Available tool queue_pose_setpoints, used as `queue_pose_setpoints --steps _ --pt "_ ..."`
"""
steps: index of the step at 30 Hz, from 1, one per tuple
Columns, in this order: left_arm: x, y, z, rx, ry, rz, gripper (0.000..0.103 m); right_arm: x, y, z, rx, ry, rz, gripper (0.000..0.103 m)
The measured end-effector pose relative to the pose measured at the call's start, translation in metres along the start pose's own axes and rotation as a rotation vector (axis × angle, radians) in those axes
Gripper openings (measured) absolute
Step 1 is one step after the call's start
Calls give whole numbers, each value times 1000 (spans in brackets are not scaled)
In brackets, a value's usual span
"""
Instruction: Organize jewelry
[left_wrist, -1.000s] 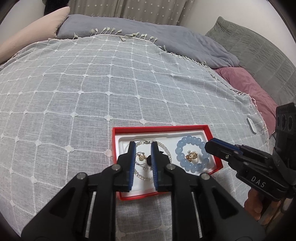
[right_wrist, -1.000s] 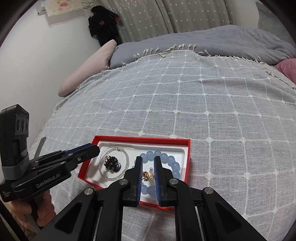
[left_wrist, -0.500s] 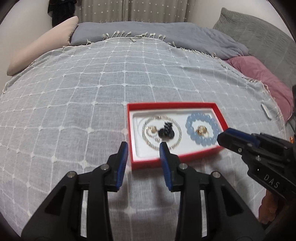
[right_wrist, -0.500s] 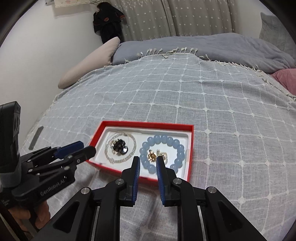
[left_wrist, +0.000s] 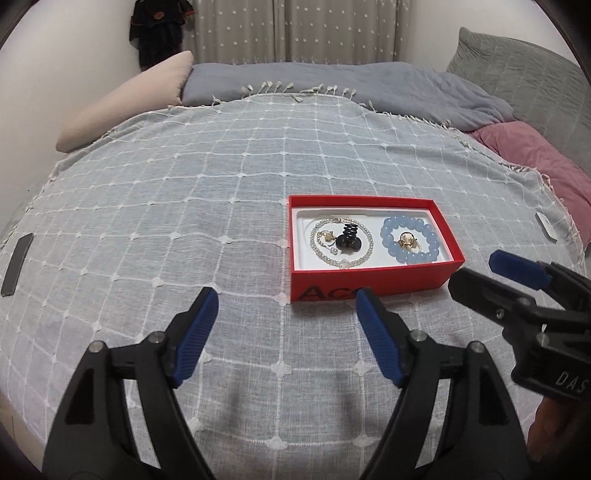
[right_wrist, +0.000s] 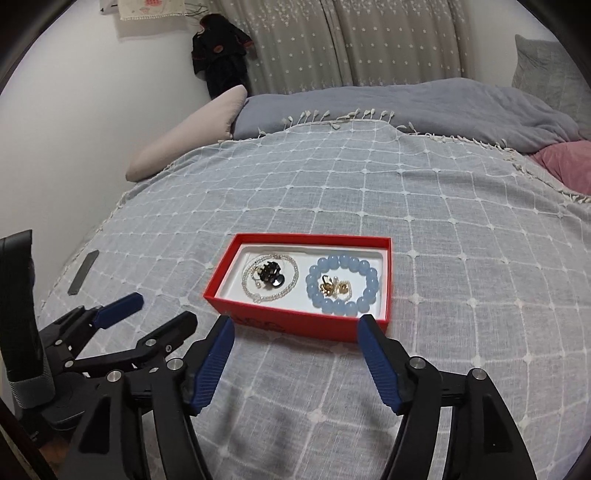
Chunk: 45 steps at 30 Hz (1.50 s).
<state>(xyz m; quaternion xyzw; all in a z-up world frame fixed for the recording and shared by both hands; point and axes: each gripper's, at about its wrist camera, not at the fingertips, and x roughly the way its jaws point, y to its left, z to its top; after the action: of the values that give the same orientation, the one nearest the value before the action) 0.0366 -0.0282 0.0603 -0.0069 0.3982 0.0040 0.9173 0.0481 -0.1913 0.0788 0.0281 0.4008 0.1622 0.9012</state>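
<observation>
A red box (left_wrist: 369, 282) with a white liner sits on the grey checked bedspread (left_wrist: 184, 206). Its left half holds a pearl necklace (left_wrist: 343, 263) around a black hair claw (left_wrist: 349, 238). A blue bead bracelet (left_wrist: 386, 238) in the right half rings small gold pieces (left_wrist: 406, 242). My left gripper (left_wrist: 287, 295) hovers short of the box's near left corner, jaws opening, nothing between them. My right gripper (right_wrist: 295, 322) hangs before the box front (right_wrist: 258, 317), jaws also opening and empty. Each shows in the other's view: right gripper (left_wrist: 476, 267), left gripper (right_wrist: 165, 307).
A dark flat strip (left_wrist: 16, 264) lies near the bed's left edge. A beige pillow (left_wrist: 129, 107), a grey duvet (left_wrist: 332, 81) and a pink blanket (left_wrist: 535, 162) border the far side. A small white tag (left_wrist: 546, 227) lies right of the box.
Both grippers have drawn back from over the box toward the near edge and risen a little. Their jaws went from nearly shut to wide apart. The jewelry stays in the box.
</observation>
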Motion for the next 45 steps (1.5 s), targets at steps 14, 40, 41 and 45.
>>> queue_pose_setpoints --steps 14,40,41,45 --pt "-15 1 -32 -35 17 21 97 -30 11 -36 -57 -58 -104 89" --pt "-15 4 -37 -28 -7 37 102 -26 17 -49 -45 -51 -136 95" --pt "-14 3 -37 -28 -7 38 102 -26 17 -49 -45 -49 -136 95" --pt "-13 4 -38 -31 -1 32 102 -26 17 -50 -48 -50 -140 95"
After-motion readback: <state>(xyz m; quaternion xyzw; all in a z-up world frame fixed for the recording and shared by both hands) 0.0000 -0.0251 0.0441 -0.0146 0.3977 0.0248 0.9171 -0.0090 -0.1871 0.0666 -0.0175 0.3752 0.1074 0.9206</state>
